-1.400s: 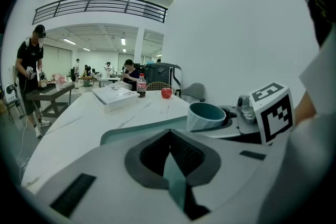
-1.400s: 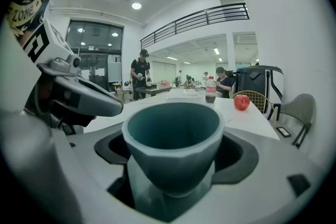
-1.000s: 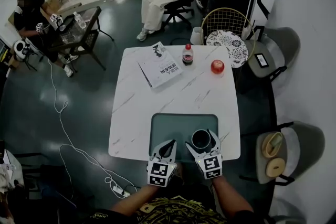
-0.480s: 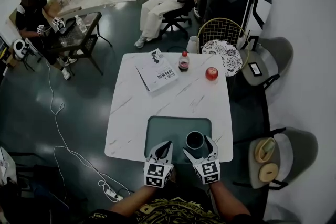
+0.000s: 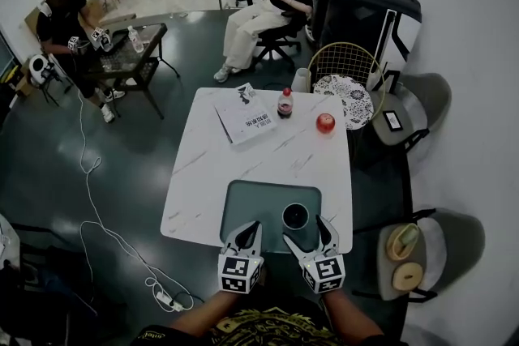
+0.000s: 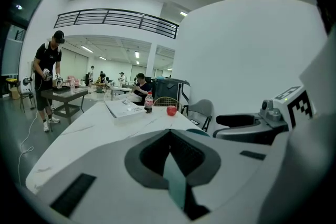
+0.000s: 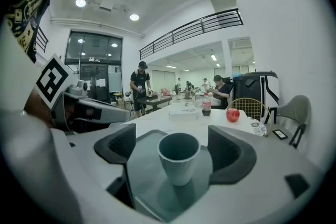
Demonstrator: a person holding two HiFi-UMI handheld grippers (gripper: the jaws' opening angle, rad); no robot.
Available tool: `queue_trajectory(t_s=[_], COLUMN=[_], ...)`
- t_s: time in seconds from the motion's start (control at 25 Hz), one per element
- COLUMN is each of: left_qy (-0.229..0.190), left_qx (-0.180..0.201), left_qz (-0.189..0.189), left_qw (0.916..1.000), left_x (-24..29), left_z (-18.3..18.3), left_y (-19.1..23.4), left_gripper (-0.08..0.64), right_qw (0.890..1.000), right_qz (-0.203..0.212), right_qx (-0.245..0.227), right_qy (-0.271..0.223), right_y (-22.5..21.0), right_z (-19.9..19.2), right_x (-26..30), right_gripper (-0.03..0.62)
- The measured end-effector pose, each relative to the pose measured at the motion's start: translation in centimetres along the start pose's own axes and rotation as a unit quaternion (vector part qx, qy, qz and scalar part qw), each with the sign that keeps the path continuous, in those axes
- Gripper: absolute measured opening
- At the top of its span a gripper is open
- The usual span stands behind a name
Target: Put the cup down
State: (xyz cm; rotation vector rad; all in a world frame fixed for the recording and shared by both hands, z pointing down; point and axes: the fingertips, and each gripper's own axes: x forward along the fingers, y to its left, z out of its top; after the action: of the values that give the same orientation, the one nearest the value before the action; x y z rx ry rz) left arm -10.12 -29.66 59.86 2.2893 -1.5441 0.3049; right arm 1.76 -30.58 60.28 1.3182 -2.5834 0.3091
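Right gripper view: the cup (image 7: pixel 178 157) now stands alone on the near green mat (image 7: pixel 144 178). The right gripper (image 5: pixel 306 229) has let go, fingers wide. The left gripper (image 5: pixel 250 229) is pinched together. Job looks done.

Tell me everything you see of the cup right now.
The cup is a plain, matte, pale grey-blue tumbler with no handle, tapering toward its base, and it is empty. It stands upright on the green mat, toward its near right corner. The right gripper is open, its jaws either side without touching it.
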Motion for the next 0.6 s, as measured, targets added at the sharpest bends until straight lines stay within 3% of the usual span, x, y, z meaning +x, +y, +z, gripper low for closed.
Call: queue_trajectory(t_s=[0.36, 0.6], left_qy=[-0.017, -0.027], left_qx=[-0.003, -0.001], left_qz=[0.014, 0.027], left_qw=[0.9998, 0.9993], left_x=[-2.2, -3.8], left_z=[1.1, 1.6], left_y=[-2.5, -3.6], left_gripper=[0.009, 0.009], right_qw=[1.0, 0.999], right_qz=[0.025, 0.043], right_qx=[-0.003, -0.018], right_qy=[-0.016, -0.003], right_y=[1.1, 2.2], right_z=[2.7, 2.6], right_x=[-3.0, -5.0], right_gripper=[0.414, 0.179])
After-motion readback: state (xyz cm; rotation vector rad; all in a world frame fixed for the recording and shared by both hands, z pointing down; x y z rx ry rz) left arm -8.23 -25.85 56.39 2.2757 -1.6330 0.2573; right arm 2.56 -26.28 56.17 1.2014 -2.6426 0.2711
